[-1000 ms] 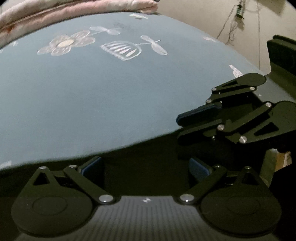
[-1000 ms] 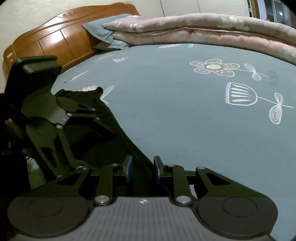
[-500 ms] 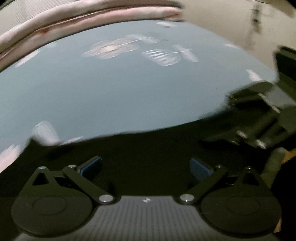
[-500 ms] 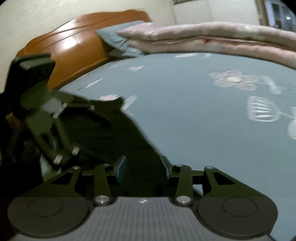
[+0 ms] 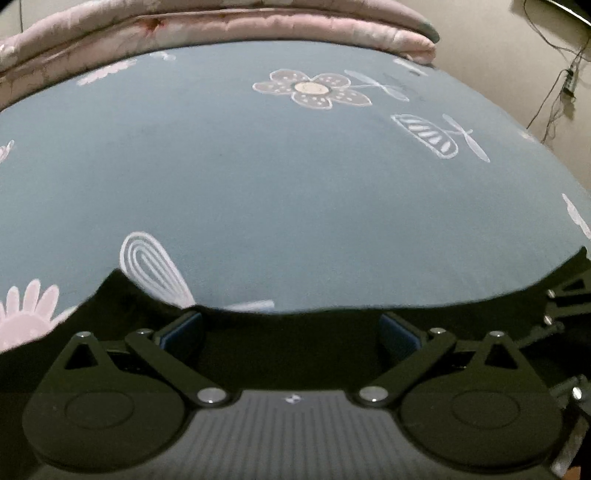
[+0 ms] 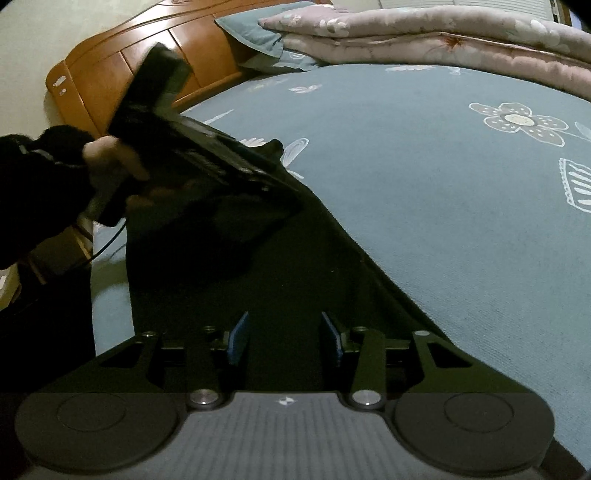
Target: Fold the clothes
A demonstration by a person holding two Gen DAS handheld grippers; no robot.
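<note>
- Compared with a second earlier, the left gripper (image 5: 290, 330) had swung so that the other gripper slid from mid-right to the far right edge of its view, and a white leaf print (image 5: 153, 267) now showed just above the cloth edge.
- The right gripper (image 6: 283, 338) had parted its jaws from a narrow gap to a moderate one; the left jaws were as wide apart as before.
- One dark garment (image 6: 236, 266) lay along the near edge of the bed (image 6: 424, 192), under and between both pairs of fingers; neither gripper visibly pinched it.
- Counted: two grippers, one garment, one folded pink quilt (image 6: 443, 33), one blue pillow (image 6: 255, 40), one wooden headboard (image 6: 122, 74).
- In the right wrist view, a hand (image 6: 110, 157) in a dark sleeve (image 6: 40, 177) held the left gripper (image 6: 273, 147) tilted down, its tip at the garment's far corner.
- The right gripper pointed low along the cloth.
</note>
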